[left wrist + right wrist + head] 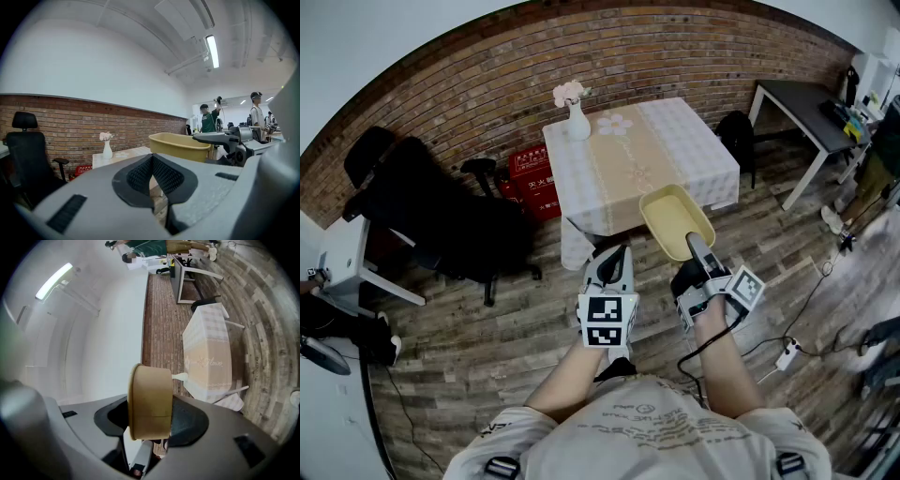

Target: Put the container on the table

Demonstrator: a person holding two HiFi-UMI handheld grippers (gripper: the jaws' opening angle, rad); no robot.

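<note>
Container: pale yellow oblong tub (673,217), rounded corners, flared rim, empty.
Pose: open side up, roughly level, long axis pointing at the worktop (675,141).
Support: in the air; near end wall pinched between the fingers of the right gripper (694,242).
Place: just short of the worktop's near edge, not resting on it.
Worktop: squarish, white checked cloth, beige runner along the middle.

Table (675,141) top mostly bare; only vase (577,122) at far-left corner. Office chair (441,220) stands off its left side, well apart.
</note>
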